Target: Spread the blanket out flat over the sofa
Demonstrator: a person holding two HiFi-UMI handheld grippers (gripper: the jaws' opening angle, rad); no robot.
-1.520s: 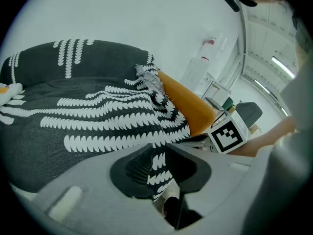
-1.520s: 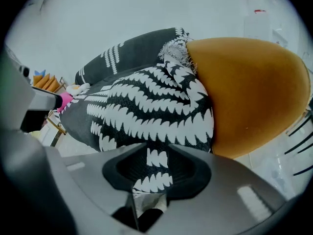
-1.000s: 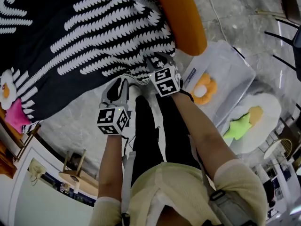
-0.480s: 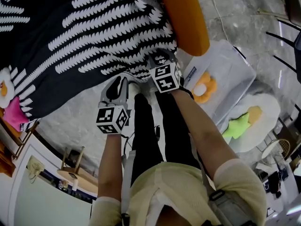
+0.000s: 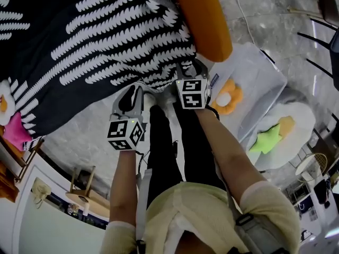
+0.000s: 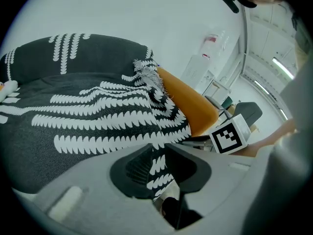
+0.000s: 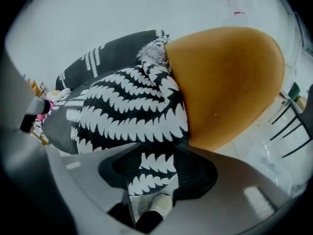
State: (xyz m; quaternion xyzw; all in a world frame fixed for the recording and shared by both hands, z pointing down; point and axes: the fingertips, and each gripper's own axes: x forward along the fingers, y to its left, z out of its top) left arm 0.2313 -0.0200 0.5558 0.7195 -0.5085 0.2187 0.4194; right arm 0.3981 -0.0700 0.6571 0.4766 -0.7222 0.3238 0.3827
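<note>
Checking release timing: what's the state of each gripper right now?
Left gripper: shut on the blanket edge.
Right gripper: jaws opening, blanket between them but not pinched.

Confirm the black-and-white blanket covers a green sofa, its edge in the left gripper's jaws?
Not green: the sofa is orange, as the right gripper view shows. The black-and-white blanket does cover it, edge in the left gripper's jaws.

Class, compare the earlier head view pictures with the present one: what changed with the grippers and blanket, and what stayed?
The right gripper has shifted slightly rightward along the front edge of the blanket, and its jaws are opening, letting go of the fabric between them. The left gripper stays shut on the blanket, which lies over the orange sofa as before.
</note>
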